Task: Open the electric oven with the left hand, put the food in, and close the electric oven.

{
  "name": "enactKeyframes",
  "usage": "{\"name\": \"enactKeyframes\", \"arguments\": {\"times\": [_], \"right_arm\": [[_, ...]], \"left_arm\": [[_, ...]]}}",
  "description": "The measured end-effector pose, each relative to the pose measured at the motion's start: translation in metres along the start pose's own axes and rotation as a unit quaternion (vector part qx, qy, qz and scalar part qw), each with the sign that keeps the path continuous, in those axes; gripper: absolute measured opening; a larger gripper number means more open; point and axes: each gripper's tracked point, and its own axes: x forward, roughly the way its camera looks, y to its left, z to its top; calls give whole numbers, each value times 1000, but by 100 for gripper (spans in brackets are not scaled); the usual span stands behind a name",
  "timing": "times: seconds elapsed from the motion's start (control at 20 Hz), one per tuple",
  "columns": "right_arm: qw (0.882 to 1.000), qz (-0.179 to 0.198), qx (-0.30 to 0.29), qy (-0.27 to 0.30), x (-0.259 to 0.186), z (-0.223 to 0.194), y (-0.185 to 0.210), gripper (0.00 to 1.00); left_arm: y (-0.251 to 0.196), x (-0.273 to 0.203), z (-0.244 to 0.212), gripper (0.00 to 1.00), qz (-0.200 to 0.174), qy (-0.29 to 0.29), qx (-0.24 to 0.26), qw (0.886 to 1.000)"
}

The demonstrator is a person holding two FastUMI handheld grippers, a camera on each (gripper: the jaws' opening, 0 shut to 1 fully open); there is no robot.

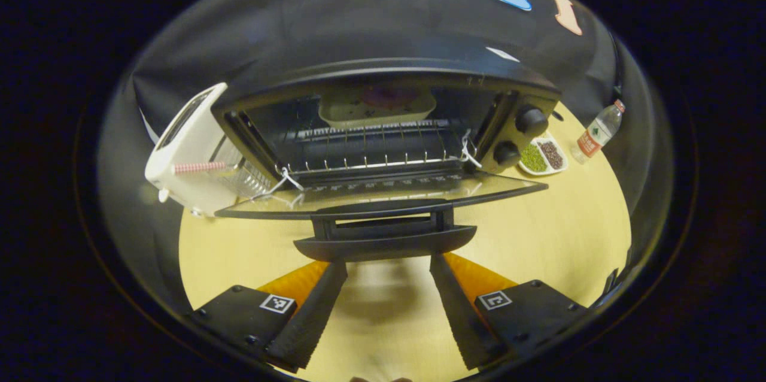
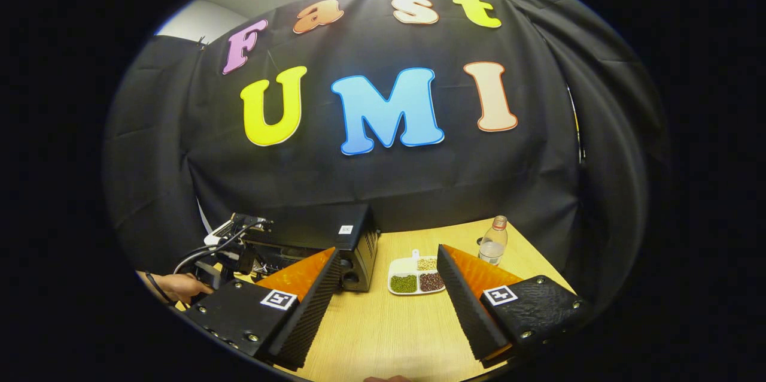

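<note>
With the oven door (image 1: pixel 383 193) lying fully down and flat, the opening step reads as done. Left gripper (image 1: pixel 388 274): fingers spread wide, nothing between them, tips just short of the door handle (image 1: pixel 385 244) and apart from it. Handle sits in line with the gap between the fingers.

Beyond the door, the electric oven (image 1: pixel 383 79) cavity stands open; wire rack (image 1: pixel 365 145) in place. A pale dish with food (image 1: pixel 377 105) rests at the back of the rack, so the loading step appears complete, though what the food is cannot be made out. Two knobs (image 1: pixel 519 136) on the oven's right panel. A white appliance (image 1: pixel 188 151) stands touching or just beside the oven's left wall; cannot tell which.

Right gripper (image 2: pixel 386 280): fingers wide apart, empty, held above the tabletop (image 2: pixel 383 328) near its front edge. Past it, a divided tray of beans (image 2: pixel 416 279) sits beside the oven's right side, a water bottle (image 2: pixel 493 242) toward the far right corner. The left gripper with a hand on it shows at the oven's front.

Remaining, by judgement: lift the door by its handle and shut it
</note>
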Motion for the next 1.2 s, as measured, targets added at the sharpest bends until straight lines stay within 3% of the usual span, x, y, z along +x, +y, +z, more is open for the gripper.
{"name": "enactKeyframes", "arguments": {"times": [0.15,0.2,0.25,0.35,0.4,0.45,0.55,0.65,0.85,0.9,0.95,1.0,1.1,1.2], "right_arm": [[1000,-5,-2,-3,-4,2,-4,98],[1000,-7,-2,-4,-4,2,-6,98],[1000,-8,0,-5,-5,2,-7,98],[1000,-11,2,-6,-5,3,-7,98],[1000,-11,3,-7,-6,3,-7,98],[1000,-11,4,-10,-7,5,-7,98],[1000,-10,3,-18,-9,13,-5,98],[1000,-8,-3,-30,-12,25,0,98],[998,-7,-6,-61,-21,61,9,98],[998,-6,-6,-69,-23,71,12,97],[997,-4,-6,-76,-26,80,16,98],[997,-2,-7,-82,-29,87,20,98],[996,0,-7,-92,-34,99,26,97],[995,-1,-11,-102,-38,108,31,98]], "left_arm": [[1,-4,17,92,5,-19,4,1000],[2,-8,21,99,7,-26,4,1000],[-1,-12,27,96,5,-37,3,999],[-11,-18,38,99,-8,-62,3,998],[-13,-27,44,99,-12,-81,8,997],[-17,-40,52,92,-15,-105,11,994],[-29,-75,70,96,-26,-163,3,986],[-40,-121,90,95,-34,-234,-14,971],[-51,-237,126,99,-38,-366,-33,929],[-52,-266,131,92,-38,-391,-39,919],[-53,-292,135,92,-38,-411,-45,910],[-52,-313,138,99,-38,-429,-48,901],[-45,-347,142,99,-24,-458,-45,888],[-39,-367,137,99,-14,-466,-44,883]]}}
